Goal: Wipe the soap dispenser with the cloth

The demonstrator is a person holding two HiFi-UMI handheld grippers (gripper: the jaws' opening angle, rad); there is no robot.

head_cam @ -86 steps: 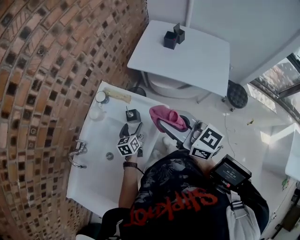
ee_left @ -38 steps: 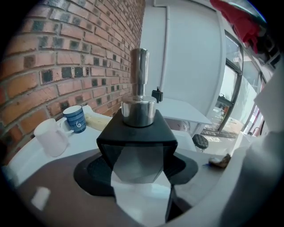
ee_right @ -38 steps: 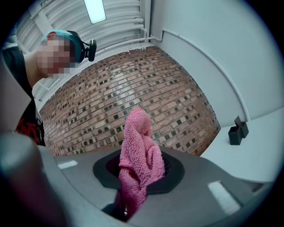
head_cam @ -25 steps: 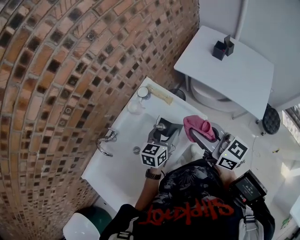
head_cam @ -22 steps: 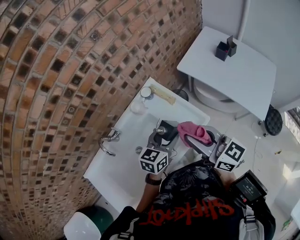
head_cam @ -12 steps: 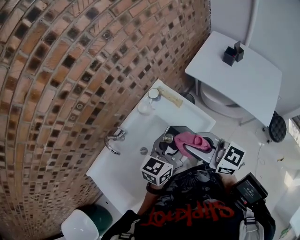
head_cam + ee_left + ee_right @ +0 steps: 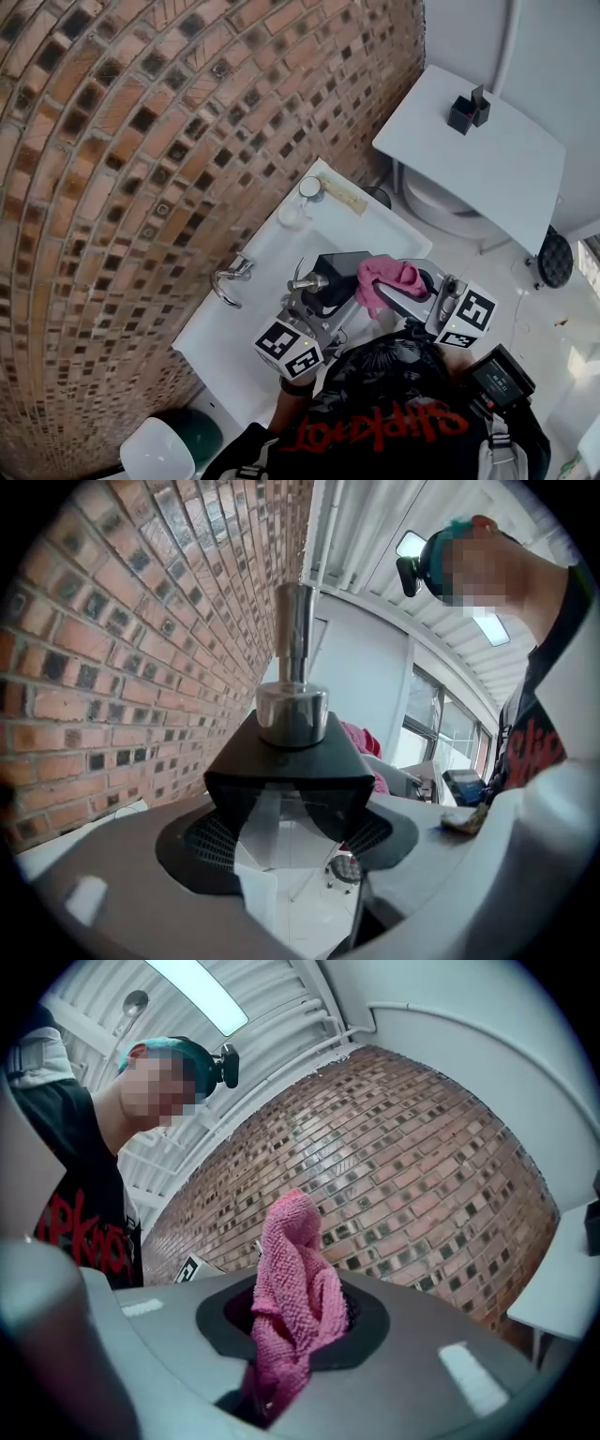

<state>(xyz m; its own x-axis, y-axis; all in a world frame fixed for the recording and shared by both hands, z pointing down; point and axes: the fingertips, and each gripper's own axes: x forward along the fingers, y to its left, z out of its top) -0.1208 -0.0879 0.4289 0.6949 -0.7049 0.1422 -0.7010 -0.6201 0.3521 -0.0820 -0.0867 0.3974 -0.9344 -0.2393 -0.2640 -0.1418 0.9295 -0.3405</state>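
1. The left claw (image 7: 286, 803) is clamped on the black, square-bodied soap dispenser (image 7: 333, 272). Its jaws stand wide across the body, and the shiny chrome pump (image 7: 292, 667) points up
2. Held this way, the soap dispenser hangs in the air over the white ceramic sink (image 7: 267, 246), near the sink's front edge. It is clear of the basin and well apart from the chrome tap (image 7: 228, 278) on the brick-wall side
3. The right claw (image 7: 291, 1330) is pinched tight on the pink terry cloth (image 7: 384, 277), which bunches out past the jaws in a loose wad
4. In the head view the wad lies right against the dispenser's right side, though whether it truly touches cannot be told
5. The step in hand looks like the start of wiping, with bottle and cloth brought together and the rubbing itself probably not begun
6. The next move calls for pressing the wad onto a bare face of the body and dragging it along, while the left claw holds firm
7. The left claw would then need to turn the bottle so the other faces and the pump neck come within reach
8. Pressure should stay light, because a hard push could slide the smooth body out of such a wide grip
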